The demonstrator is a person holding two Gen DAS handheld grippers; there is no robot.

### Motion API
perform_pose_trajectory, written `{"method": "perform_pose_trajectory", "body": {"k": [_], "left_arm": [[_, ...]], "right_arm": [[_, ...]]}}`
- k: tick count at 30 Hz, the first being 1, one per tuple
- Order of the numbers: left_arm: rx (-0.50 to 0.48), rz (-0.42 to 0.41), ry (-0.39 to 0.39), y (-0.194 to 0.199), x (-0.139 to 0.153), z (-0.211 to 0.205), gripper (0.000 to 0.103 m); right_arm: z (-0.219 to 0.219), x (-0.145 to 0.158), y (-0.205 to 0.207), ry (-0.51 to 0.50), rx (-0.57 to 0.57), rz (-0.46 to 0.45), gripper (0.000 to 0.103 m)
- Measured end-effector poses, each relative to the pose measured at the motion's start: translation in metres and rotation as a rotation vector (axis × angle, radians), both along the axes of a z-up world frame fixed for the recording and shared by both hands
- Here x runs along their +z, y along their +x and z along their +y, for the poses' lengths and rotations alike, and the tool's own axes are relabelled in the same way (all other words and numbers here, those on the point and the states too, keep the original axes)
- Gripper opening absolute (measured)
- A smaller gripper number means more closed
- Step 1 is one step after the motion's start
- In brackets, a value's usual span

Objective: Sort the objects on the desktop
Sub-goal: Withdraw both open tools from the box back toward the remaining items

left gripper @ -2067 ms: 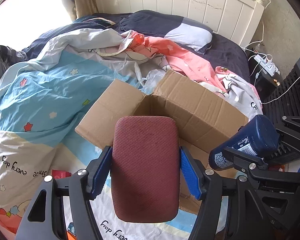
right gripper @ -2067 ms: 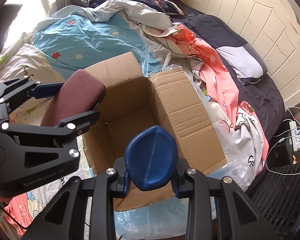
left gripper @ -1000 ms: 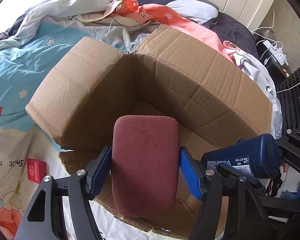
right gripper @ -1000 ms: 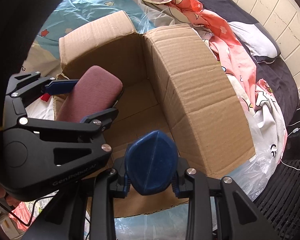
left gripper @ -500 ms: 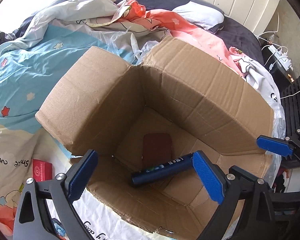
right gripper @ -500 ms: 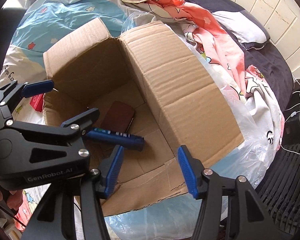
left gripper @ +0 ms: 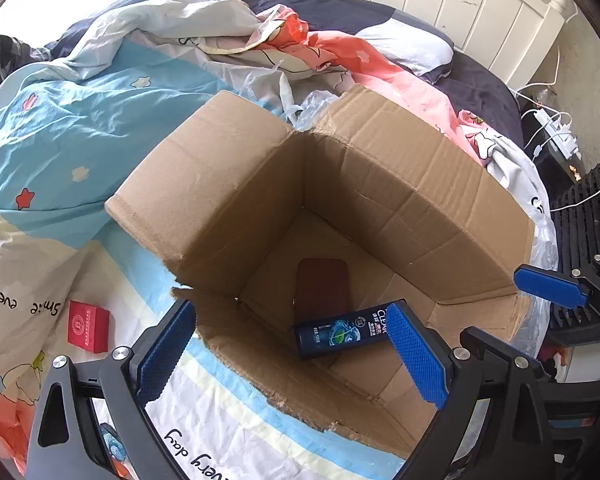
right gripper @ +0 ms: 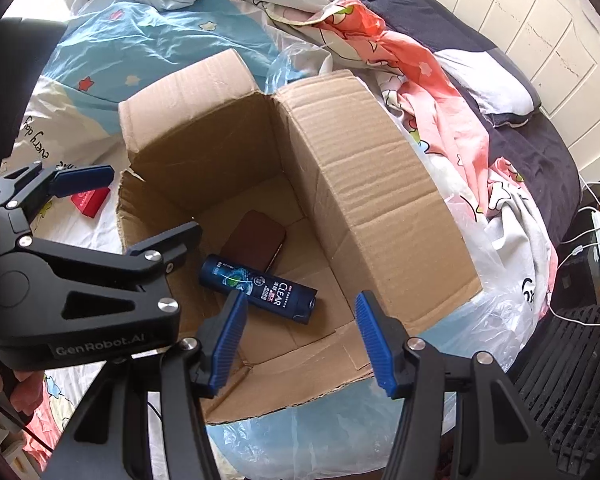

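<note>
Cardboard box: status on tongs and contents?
Left tongs open, empty; right tongs open, empty, both above the box. Blue shampoo bottle and maroon case lying on box floor. Red packet on the bedsheet outside. Nothing blocking.

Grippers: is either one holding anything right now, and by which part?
Nothing is held. The left gripper and right gripper are both open above the cardboard box; the blue bottle and maroon case lie on its floor.

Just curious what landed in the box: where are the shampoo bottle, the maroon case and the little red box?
shampoo bottle [right gripper: 260, 282], right wrist view, label.
maroon case [left gripper: 322, 286], left wrist view, flat top.
red box [left gripper: 88, 331], left wrist view, lid.
</note>
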State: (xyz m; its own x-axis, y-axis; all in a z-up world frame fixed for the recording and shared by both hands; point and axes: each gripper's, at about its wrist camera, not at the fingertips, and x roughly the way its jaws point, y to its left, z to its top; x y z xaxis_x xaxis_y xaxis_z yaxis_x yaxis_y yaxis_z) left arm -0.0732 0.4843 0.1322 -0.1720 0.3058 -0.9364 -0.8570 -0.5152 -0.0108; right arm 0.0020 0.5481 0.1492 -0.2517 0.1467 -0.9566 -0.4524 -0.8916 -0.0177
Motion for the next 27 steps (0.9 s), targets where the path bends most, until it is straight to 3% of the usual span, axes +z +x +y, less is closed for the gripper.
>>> {"method": "perform_pose_trajectory", "body": {"k": [8, 15, 27], "left_arm": [[0.085, 0.036, 0.012, -0.026, 0.021, -0.061, 0.098], [0.219, 0.042, 0.031, -0.056, 0.031, -0.130, 0.098], [0.399, 0.013, 0.003, -0.079, 0.013, -0.242, 0.098]], "right_arm": [[-0.037, 0.041, -0.026, 0.039, 0.077, 0.083, 0.053], [-0.100, 0.069, -0.061, 0.050, 0.208, 0.142, 0.054], [-0.203, 0.048, -0.104, 0.010, 0.396, 0.107, 0.055]]}}
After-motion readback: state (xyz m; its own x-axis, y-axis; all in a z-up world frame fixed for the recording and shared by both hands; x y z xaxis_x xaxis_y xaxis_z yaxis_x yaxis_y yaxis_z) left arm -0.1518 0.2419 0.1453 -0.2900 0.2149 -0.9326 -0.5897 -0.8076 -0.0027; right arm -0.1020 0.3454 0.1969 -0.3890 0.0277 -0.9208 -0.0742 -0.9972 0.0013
